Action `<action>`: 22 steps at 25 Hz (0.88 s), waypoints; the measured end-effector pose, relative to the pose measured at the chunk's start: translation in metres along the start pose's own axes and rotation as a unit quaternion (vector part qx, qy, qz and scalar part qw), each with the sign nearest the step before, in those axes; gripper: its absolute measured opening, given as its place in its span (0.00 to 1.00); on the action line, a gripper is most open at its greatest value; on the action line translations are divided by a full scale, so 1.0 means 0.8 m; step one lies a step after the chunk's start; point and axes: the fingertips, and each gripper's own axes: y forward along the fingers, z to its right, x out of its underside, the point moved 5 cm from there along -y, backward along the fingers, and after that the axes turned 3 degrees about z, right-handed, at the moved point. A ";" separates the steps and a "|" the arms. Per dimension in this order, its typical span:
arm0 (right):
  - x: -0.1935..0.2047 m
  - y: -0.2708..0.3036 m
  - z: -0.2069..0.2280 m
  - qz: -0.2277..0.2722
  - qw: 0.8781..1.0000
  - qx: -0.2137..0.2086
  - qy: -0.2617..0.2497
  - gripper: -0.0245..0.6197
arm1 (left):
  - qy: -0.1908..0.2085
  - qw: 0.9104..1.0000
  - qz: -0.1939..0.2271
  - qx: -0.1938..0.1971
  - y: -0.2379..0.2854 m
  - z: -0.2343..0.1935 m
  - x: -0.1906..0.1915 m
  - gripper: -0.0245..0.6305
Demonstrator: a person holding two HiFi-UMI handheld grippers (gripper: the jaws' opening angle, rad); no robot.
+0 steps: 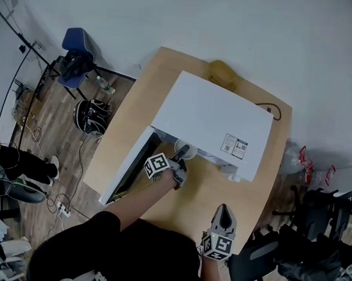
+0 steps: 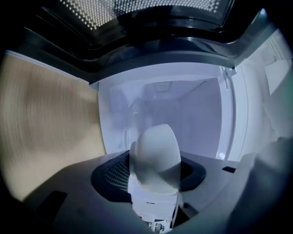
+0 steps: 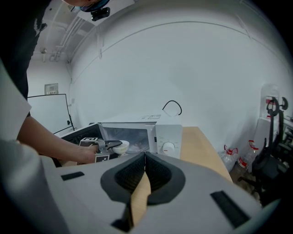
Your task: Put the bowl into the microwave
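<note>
A white microwave (image 1: 211,124) stands on the wooden table (image 1: 261,187) with its door (image 1: 127,168) swung open to the left. My left gripper (image 1: 183,156) is shut on the rim of a small white bowl (image 1: 185,150), holding it at the mouth of the oven. In the left gripper view the bowl (image 2: 155,153) sits between the jaws, with the pale cavity (image 2: 187,119) straight ahead. My right gripper (image 1: 224,211) hovers over the table's near edge, shut and empty. Its own view shows the microwave (image 3: 139,132), the bowl (image 3: 121,147) and the left gripper (image 3: 106,145) ahead on the left.
A yellowish object (image 1: 222,73) and a black cable (image 1: 269,109) lie behind the microwave. On the floor at left are a blue chair (image 1: 75,54), a dark bag (image 1: 90,116) and cables. A black office chair (image 1: 258,260) stands at the table's near right corner.
</note>
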 end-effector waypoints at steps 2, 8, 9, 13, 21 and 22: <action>0.001 0.007 0.003 -0.004 1.000 -0.003 -0.001 0.13 | -0.002 1.000 0.000 -0.002 0.014 -0.002 -0.003 0.38; -0.003 0.026 0.011 -0.009 1.000 -0.014 -0.001 0.13 | -0.004 1.000 0.013 -0.019 0.037 -0.011 -0.011 0.38; -0.003 0.026 0.010 -0.011 1.000 -0.014 -0.001 0.13 | -0.003 1.000 0.014 -0.022 0.037 -0.011 -0.012 0.38; 0.000 0.030 0.002 -0.018 1.000 -0.022 -0.004 0.13 | 0.006 0.999 0.011 -0.040 0.034 -0.007 -0.011 0.38; 0.005 0.034 -0.017 -0.022 0.999 -0.034 0.005 0.13 | 0.053 0.997 0.017 -0.047 0.049 0.008 -0.021 0.38; 0.006 0.034 -0.019 -0.023 0.999 -0.035 0.007 0.13 | 0.060 0.997 0.015 -0.047 0.051 0.009 -0.022 0.38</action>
